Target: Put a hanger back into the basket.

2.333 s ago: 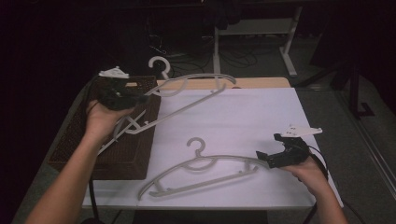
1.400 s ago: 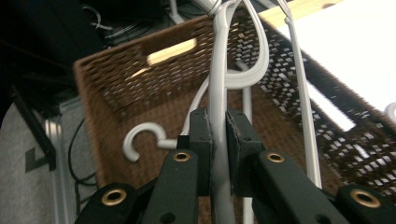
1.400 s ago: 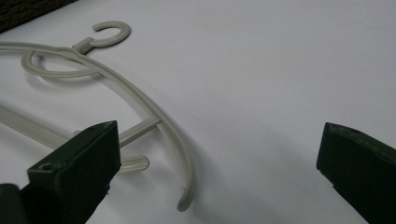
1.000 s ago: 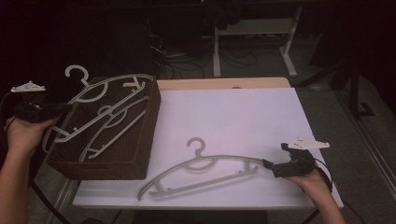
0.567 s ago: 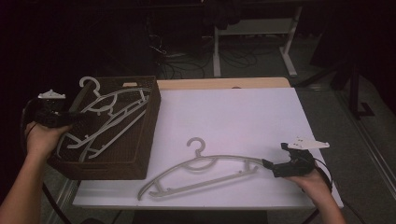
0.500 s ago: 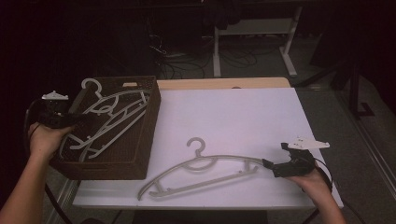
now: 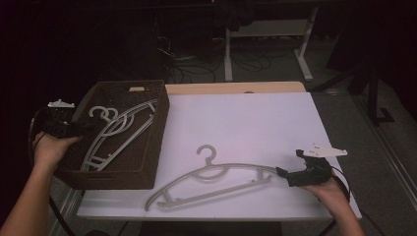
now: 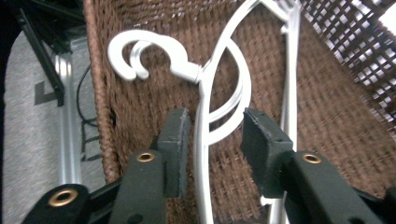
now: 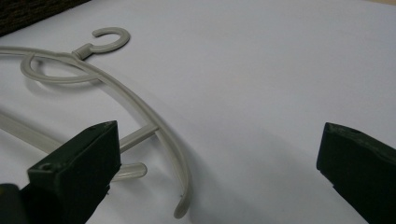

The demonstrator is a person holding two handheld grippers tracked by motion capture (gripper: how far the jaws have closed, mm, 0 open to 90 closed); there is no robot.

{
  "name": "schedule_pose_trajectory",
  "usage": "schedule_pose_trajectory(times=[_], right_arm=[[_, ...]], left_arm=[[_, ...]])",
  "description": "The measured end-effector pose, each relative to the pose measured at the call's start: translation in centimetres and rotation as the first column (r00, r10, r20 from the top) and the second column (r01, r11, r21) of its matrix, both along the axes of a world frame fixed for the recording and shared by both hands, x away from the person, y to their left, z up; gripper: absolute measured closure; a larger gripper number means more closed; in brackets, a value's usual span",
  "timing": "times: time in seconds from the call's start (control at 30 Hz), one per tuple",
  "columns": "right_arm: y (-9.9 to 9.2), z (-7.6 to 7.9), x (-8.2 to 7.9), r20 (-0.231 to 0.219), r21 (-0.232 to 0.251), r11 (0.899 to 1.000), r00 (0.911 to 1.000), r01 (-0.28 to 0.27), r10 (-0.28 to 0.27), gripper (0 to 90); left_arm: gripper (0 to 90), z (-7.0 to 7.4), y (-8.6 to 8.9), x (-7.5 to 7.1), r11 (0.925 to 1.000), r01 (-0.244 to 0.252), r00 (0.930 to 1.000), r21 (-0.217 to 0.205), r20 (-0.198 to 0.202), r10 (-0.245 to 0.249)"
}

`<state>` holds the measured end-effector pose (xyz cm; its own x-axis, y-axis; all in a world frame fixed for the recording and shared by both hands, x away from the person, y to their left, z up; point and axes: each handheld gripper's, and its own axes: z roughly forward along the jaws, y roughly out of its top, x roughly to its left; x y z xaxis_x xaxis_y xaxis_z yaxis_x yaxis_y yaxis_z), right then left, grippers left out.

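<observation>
Two pale plastic hangers (image 7: 115, 132) are stacked in the woven basket (image 7: 153, 147) at the left edge of the desk (image 7: 255, 118), hooks toward its far left corner; a third hanger (image 7: 211, 182) lies flat near the front edge, its hook pointing to the far side. The left gripper (image 8: 212, 140) is held over the basket's left wall with its jaws just opened, parted around a thin hanger arm that stands between the pads without being pressed. The right gripper (image 9: 219, 163) is held at the front right, jaws spread wide, with the curved tip of the third hanger lying between them untouched. The hanger is judged to be light, stiff yet slightly springy, and smooth enough to slip in a loose pinch. Taken at the far tip, it is likely to swing or droop. A hold where the arm meets the crossbar, or nearer the neck, is judged steadier, with the pads closed squarely across the thin rod.
</observation>
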<state>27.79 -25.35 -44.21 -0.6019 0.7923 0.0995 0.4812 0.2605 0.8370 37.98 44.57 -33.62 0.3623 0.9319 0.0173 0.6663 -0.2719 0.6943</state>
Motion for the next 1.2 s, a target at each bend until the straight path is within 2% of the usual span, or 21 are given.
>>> schedule_pose_trajectory(times=[0.13, 0.23, 0.33, 0.5, 0.53, 0.57, 0.6, 0.63, 0.77, 0.87, 0.93, 1.1, 1.13, 1.17, 1.2], right_arm=[[0.0, 0.0, 0.0, 0.001, -0.001, 1.000, 1.0000, -0.002, 0.002, 0.0], [0.0, 0.0, 0.1, 0.001, -0.002, 1.000, 1.0000, -0.004, 0.004, 0.0], [0.0, 0.0, 0.1, 0.003, -0.001, 1.000, 1.0000, -0.003, 0.003, 0.0], [0.0, 0.1, 0.0, 0.005, 0.001, 1.000, 1.0000, -0.003, 0.003, 0.0], [0.0, 0.1, 0.0, 0.005, 0.001, 1.000, 1.0000, -0.003, 0.003, 0.0], [0.0, 0.1, 0.0, 0.004, 0.001, 1.000, 1.0000, -0.004, 0.004, 0.0], [0.0, 0.1, 0.0, 0.004, 0.001, 1.000, 1.0000, -0.004, 0.004, 0.0], [0.0, 0.1, 0.0, 0.005, -0.001, 1.000, 1.0000, -0.005, 0.005, 0.0], [0.1, 0.2, 0.0, 0.009, -0.003, 1.000, 0.9999, -0.010, 0.010, 0.0], [0.1, 0.2, 0.1, 0.007, -0.003, 1.000, 0.9999, -0.010, 0.010, 0.0], [0.1, 0.2, 0.1, 0.006, -0.001, 1.000, 0.9999, -0.010, 0.010, 0.0], [0.2, 0.2, 0.1, 0.004, -0.001, 1.000, 0.9999, -0.011, 0.011, 0.0], [0.2, 0.2, 0.1, 0.004, -0.001, 1.000, 0.9999, -0.011, 0.011, 0.0], [0.2, 0.2, 0.1, 0.000, 0.000, 1.000, 0.9999, -0.012, 0.012, 0.0], [0.3, 0.3, 0.1, 0.001, -0.001, 1.000, 0.9999, -0.013, 0.013, 0.0]], left_arm=[[46.1, 0.8, -0.6, -0.3, 0.9970, 0.050, 0.9983, -0.058, 0.034, -0.048], [39.8, 1.2, -1.4, -0.4, 0.9890, 0.104, 0.9935, -0.106, 0.058, -0.098], [35.7, 1.5, -2.3, -0.4, 0.9754, 0.160, 0.9858, -0.152, 0.078, -0.149], [30.0, 2.1, -4.0, -0.3, 0.9499, 0.240, 0.9691, -0.200, 0.106, -0.223], [28.9, 2.1, -4.0, -0.3, 0.9499, 0.240, 0.9691, -0.200, 0.106, -0.223], [28.1, 2.4, -4.8, -0.4, 0.9384, 0.271, 0.9608, -0.214, 0.120, -0.250], [27.2, 2.4, -4.8, -0.4, 0.9384, 0.271, 0.9608, -0.214, 0.120, -0.250], [26.5, 2.7, -5.7, -0.5, 0.9258, 0.298, 0.9527, -0.232, 0.132, -0.274], [23.5, 3.2, -7.6, -0.7, 0.9020, 0.353, 0.9342, -0.249, 0.151, -0.323], [21.0, 3.5, -9.2, -1.0, 0.8825, 0.395, 0.9170, -0.256, 0.170, -0.361], [19.4, 3.7, -10.4, -1.2, 0.8684, 0.424, 0.9044, -0.258, 0.175, -0.389], [18.0, 3.9, -13.9, -1.7, 0.8274, 0.493, 0.8691, -0.269, 0.193, -0.455], [18.0, 3.9, -13.9, -1.7, 0.8274, 0.493, 0.8691, -0.269, 0.193, -0.455], [18.0, 3.8, -15.3, -1.9, 0.8088, 0.518, 0.8548, -0.278, 0.199, -0.479], [18.0, 3.7, -15.7, -1.9, 0.8050, 0.523, 0.8519, -0.280, 0.201, -0.484]])
